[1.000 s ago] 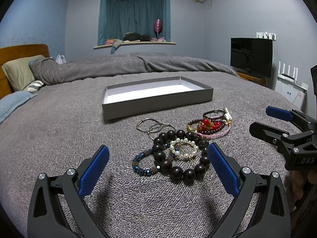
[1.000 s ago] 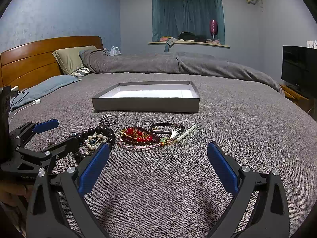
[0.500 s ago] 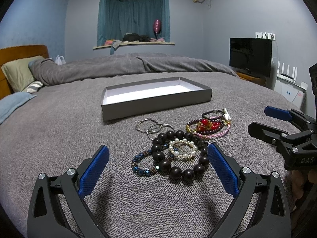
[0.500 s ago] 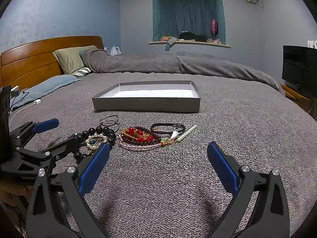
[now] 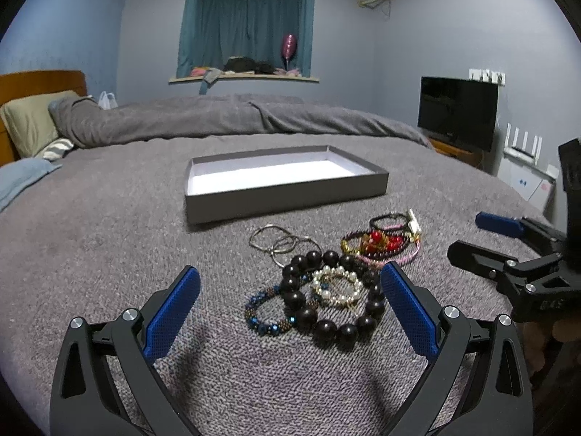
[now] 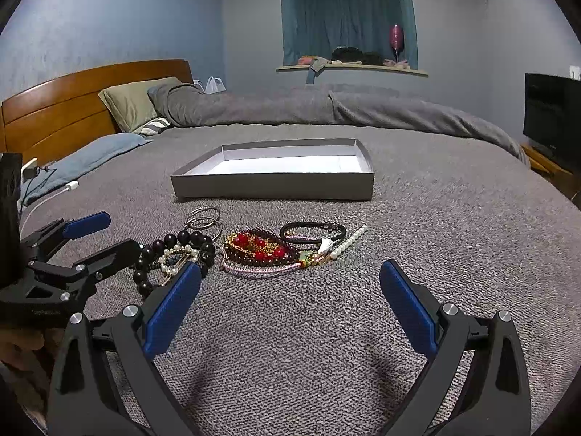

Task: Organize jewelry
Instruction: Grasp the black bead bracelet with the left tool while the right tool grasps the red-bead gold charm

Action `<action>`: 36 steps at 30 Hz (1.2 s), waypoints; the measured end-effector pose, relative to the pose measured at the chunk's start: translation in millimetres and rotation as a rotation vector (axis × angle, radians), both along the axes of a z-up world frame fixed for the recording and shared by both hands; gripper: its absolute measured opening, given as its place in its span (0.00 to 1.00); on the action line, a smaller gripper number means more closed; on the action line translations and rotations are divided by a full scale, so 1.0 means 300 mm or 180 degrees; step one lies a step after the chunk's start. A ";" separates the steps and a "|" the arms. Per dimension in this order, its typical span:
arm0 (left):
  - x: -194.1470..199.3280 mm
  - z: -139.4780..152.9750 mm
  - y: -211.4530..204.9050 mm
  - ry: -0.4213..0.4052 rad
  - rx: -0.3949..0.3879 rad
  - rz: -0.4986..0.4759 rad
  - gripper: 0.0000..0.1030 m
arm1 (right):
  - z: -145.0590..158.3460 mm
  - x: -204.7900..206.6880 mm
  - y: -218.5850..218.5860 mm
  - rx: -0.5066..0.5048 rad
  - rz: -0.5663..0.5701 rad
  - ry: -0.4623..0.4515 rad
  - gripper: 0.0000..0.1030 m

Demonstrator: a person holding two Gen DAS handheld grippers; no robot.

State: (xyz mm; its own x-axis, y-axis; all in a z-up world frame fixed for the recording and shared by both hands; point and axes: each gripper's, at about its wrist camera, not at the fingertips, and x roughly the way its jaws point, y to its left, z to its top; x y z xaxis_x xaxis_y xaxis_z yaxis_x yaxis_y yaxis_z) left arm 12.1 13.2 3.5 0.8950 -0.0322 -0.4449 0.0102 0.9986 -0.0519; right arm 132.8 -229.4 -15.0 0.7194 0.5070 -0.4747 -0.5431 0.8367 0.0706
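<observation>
Left hand-held gripper: jaws spread wide, holding nothing, low over the bed w/ the big dark bead bracelet lying between the blue pads; no contact seen. Pearl bracelet sits inside the dark bead loop, blue bead bracelet just beside it on the left.

Right hand-held gripper: also wide open, empty, above bare blanket just short of the red bead cluster. In the left wrist view it shows at the right edge, apart from the jewelry.

Other pieces: thin metal bangles near the tray side of the pile; black cord bracelet & a white bead strand right of the red cluster. All jewelry lies on the grey knit blanket, none in the grey tray, which sits further up the bed, white inside.

Room: wooden headboard, pillows, teal curtains over a window ledge, TV on the right wall.
</observation>
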 end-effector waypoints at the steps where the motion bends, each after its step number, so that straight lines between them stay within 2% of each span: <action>1: 0.005 0.001 0.001 0.0031 -0.0003 -0.0016 0.96 | 0.003 0.005 0.000 0.0008 0.0002 0.0018 0.95; 6: 0.030 -0.009 -0.016 0.0235 0.0107 -0.0210 0.96 | 0.026 0.039 0.014 -0.0048 0.0042 0.0073 0.95; 10: 0.056 -0.016 -0.021 0.0359 0.0134 -0.0347 0.90 | 0.038 0.052 0.024 -0.0116 0.0044 0.0044 0.95; 12: 0.070 -0.016 -0.013 0.0426 0.0101 -0.0390 0.73 | 0.039 0.053 0.022 -0.0093 0.0043 0.0045 0.95; 13: 0.083 -0.016 -0.005 0.0470 0.0062 -0.0411 0.69 | 0.038 0.053 0.022 -0.0086 0.0045 0.0048 0.95; 15: 0.114 -0.011 0.011 0.0543 0.0010 -0.0459 0.52 | 0.036 0.056 0.021 -0.0088 0.0043 0.0057 0.95; 21: 0.183 0.004 0.050 0.0634 -0.0082 -0.0493 0.35 | 0.038 0.066 0.013 -0.0064 0.0021 0.0072 0.95; 28: 0.216 -0.036 0.039 0.0848 -0.0005 -0.0598 0.34 | 0.041 0.080 -0.013 -0.0044 -0.0052 0.0088 0.95; 30: 0.219 -0.050 0.028 0.0909 0.0044 -0.0624 0.29 | 0.040 0.086 -0.014 -0.0051 -0.0056 0.0098 0.95; 32: 0.228 -0.069 0.021 0.0987 0.0078 -0.0650 0.28 | 0.036 0.091 -0.009 -0.0080 -0.0059 0.0111 0.95; 36: 0.225 -0.067 0.029 0.0994 0.0055 -0.0679 0.17 | 0.028 0.107 0.000 -0.0125 -0.0056 0.0150 0.95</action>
State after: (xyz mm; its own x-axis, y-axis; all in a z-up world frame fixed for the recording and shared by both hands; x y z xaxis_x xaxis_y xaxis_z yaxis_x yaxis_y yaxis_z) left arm 79.5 21.9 -16.5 0.6902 -0.1933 -0.6973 0.2042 0.9765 -0.0686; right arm 164.9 -229.3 -6.7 0.7045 0.4747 -0.5277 -0.5249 0.8488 0.0628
